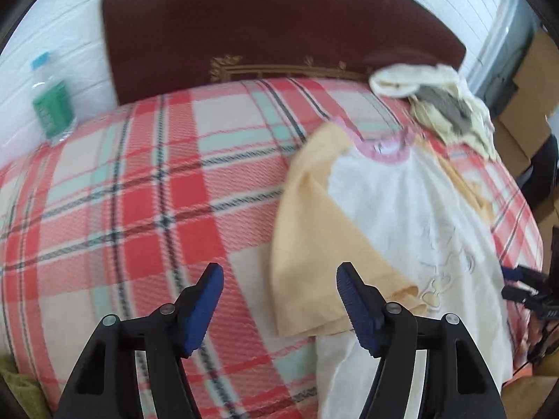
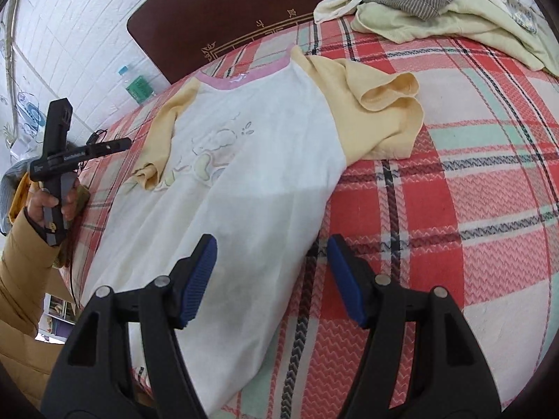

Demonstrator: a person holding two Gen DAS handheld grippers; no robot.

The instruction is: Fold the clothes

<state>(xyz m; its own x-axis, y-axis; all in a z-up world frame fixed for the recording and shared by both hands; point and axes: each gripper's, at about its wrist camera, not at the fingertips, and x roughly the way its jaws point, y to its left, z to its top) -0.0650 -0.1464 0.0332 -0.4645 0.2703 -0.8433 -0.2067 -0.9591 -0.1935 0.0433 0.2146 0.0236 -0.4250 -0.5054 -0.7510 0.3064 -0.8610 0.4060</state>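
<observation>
While the white T-shirt lies spread front-up on the plaid blanket, neither tool is holding anything. Left gripper is seen wide apart, nothing between the blue pads, hovering over the blanket just beside the shirt's folded-in yellow sleeve. Right gripper is likewise spread wide and unloaded, poised over the shirt's lower right edge, one pad above the white fabric and the other above the blanket.

Step in hand is judged to be a side fold: one yellow sleeve already lies across the chest print, the other sleeve is bunched out to the side and not yet folded in. For a clean fold, the bunched sleeve should be flattened first, then pinched at cuff and shoulder seam and brought over toward the pink collar. Only the top layer should be gripped; catching the blanket would drag it. Thin fabric is likely to slip, so a deep bite is advised.

A pile of unfolded clothes sits well apart near the dark headboard. A water bottle lies off the blanket.
</observation>
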